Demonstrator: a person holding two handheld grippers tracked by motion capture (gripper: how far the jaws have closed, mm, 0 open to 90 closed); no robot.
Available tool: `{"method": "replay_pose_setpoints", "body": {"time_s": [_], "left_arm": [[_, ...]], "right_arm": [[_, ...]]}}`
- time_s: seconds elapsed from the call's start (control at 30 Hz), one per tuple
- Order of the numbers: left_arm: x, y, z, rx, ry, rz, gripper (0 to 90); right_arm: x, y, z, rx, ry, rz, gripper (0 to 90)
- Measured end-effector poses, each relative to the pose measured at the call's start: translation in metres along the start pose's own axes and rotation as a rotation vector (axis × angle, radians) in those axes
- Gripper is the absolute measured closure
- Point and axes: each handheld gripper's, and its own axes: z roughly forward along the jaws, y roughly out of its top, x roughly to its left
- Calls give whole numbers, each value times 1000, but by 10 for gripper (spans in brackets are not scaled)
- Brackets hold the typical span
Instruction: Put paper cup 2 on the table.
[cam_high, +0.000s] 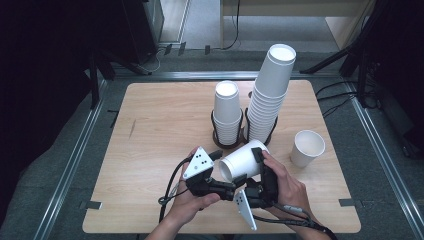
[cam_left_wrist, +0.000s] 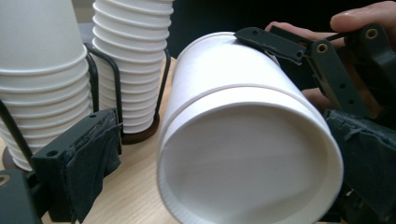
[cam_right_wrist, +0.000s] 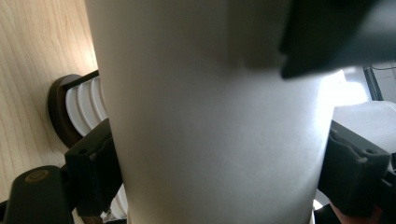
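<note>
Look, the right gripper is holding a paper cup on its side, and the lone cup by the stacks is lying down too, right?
Not quite. The right gripper does hold a paper cup on its side, but the lone cup stands upright with its mouth up, as the high view shows.

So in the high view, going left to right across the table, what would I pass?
Left gripper → tilted cup held by the right gripper → lone upright cup. Behind them: short cup stack → tall cup stack.
</note>
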Motion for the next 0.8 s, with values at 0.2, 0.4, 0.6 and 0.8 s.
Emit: {"method": "replay_pose_setpoints", "body": {"time_s": [0.2,0.4,0.6,0.8], "left_arm": [[-2,0,0,2,-3,4,51],[-2,-1,2,14,-7,-8,51],[-1,-1,3,22,-15,-11,67],[-3,-1,4,34,-24,-8,144]], "right_arm": [[0,1,0,-4,-1,-4,135],[2,3,-1,-12,-7,-19,134],[2,3,-1,-17,-15,-26,134],[2,4,-2,-28,-14,-30,134]]}}
